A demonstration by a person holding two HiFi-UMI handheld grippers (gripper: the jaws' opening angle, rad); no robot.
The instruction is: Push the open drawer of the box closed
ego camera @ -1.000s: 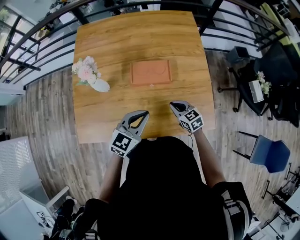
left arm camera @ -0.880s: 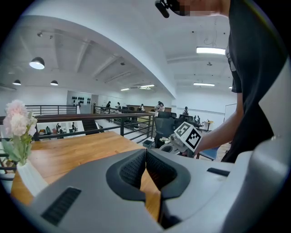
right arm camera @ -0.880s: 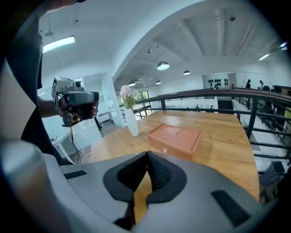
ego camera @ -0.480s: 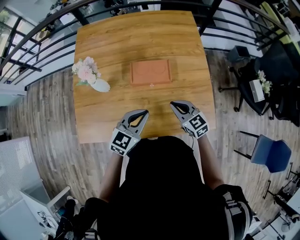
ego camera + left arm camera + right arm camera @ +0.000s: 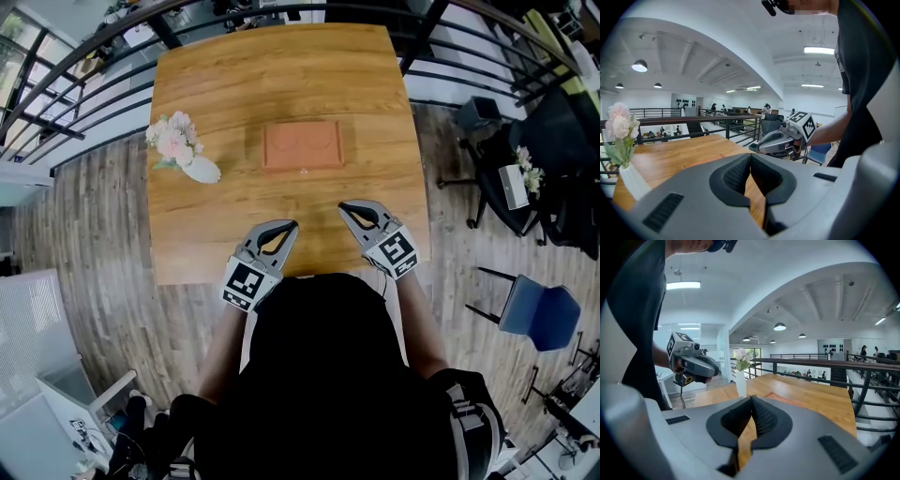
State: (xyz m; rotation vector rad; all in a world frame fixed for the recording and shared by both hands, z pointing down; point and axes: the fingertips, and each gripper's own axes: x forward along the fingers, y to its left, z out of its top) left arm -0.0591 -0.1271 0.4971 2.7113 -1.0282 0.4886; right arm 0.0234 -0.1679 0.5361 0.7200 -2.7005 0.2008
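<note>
A flat terracotta box lies in the middle of the wooden table. A small pale knob shows at its near edge, and no drawer sticks out that I can see from above. My left gripper hovers over the table's near edge, shut and empty, pointing right of the box. My right gripper is beside it, also shut and empty, a short way in front of the box's right corner. In the right gripper view, the box is a low reddish strip beyond the closed right gripper. The left gripper looks across bare table.
A white vase of pink flowers stands left of the box, also seen as the vase and the flowers. A black railing runs behind the table. Chairs stand on the floor to the right.
The right gripper's body has drawn slightly back toward the person, while its tips stay nearly in place. The left gripper and the box have not moved.
</note>
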